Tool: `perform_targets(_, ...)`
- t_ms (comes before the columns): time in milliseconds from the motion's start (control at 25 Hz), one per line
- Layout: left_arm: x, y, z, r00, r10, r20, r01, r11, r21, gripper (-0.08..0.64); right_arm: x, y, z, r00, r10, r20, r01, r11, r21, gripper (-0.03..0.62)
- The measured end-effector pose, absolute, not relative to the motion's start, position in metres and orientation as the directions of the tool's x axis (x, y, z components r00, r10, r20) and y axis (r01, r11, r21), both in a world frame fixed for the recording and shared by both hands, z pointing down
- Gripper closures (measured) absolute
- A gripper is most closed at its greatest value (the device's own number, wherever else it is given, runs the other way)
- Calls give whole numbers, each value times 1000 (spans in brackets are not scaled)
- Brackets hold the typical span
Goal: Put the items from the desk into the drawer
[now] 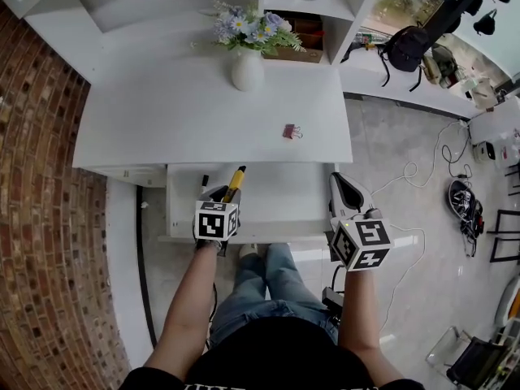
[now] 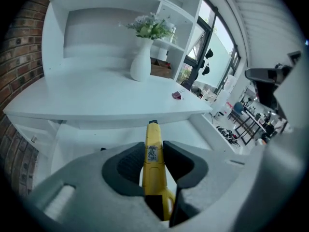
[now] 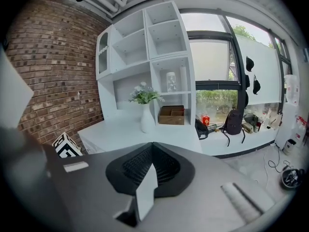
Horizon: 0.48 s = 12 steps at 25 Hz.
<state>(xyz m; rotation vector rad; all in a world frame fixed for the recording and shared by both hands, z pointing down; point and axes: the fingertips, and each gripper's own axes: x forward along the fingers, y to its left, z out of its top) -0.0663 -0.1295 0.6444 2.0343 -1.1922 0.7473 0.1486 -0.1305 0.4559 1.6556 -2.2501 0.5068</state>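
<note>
White desk (image 1: 162, 112) carries, besides the vase (image 1: 247, 70), one pink binder clip (image 1: 292, 132) apparently left to store, at 1 o'clock from the open drawer (image 1: 276, 201), over which the left gripper (image 1: 223, 192) clamps a yellow cutter (image 1: 236, 181), while the right gripper (image 1: 340, 184) at 3 o'clock is closed on nothing.

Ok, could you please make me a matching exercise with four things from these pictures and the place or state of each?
1 yellow utility knife
2 pink binder clip
3 white vase
4 right hand-held gripper

A shut, empty
B lying on the desk's front part
C held by the left hand-held gripper
D at the desk's back, holding flowers

Pairs: 1-C, 2-B, 3-D, 4-A
</note>
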Motion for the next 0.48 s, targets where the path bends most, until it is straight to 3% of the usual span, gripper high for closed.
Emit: perform_targets(480, -48, -142, 710, 378, -358, 854, -892, -386, 233, 439, 159, -128, 477, -292, -822, 489, -955, 274, -110, 583)
